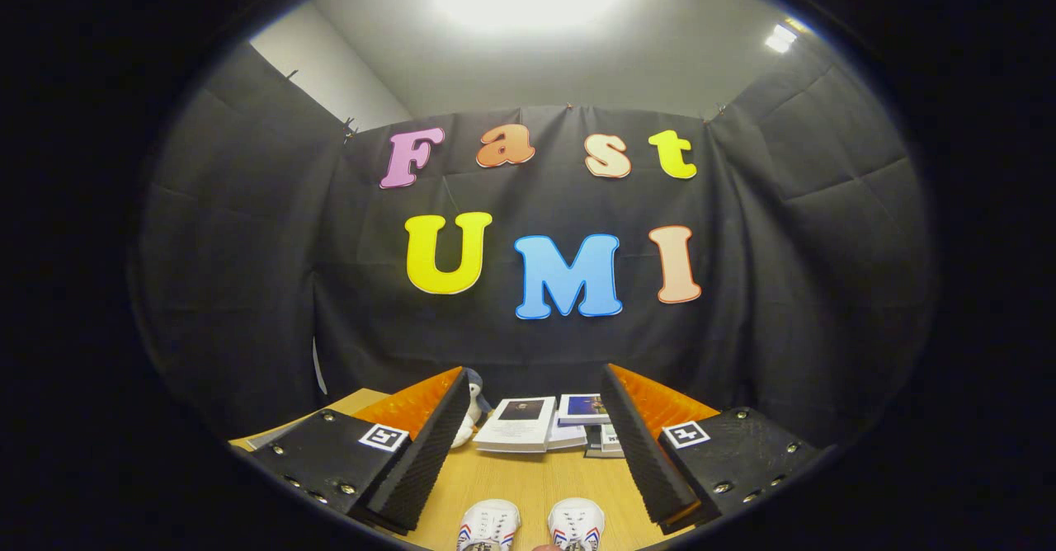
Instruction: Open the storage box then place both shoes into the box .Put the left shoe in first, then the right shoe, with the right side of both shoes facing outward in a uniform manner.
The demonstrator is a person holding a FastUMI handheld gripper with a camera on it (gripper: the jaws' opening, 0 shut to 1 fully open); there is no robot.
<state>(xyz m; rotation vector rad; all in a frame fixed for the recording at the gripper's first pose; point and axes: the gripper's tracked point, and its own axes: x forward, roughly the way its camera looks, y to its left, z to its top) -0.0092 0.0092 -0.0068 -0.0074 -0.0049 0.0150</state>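
Two white shoes with red and blue side stripes stand side by side on the wooden table (536, 477), toes pointing away from me: the left shoe (488, 525) and the right shoe (576, 525). Both lie low between my fingers, below them. My gripper (535, 419) is open, held above the table and aimed at the booth's back wall, with nothing between its fingers. Each finger carries a small square marker on its top.
Beyond the fingers, at the table's far edge, lie several books or booklets (518, 423) and a second stack (587, 419). A small white plush toy (470, 415) stands behind the left finger. Black cloth closes the booth on three sides.
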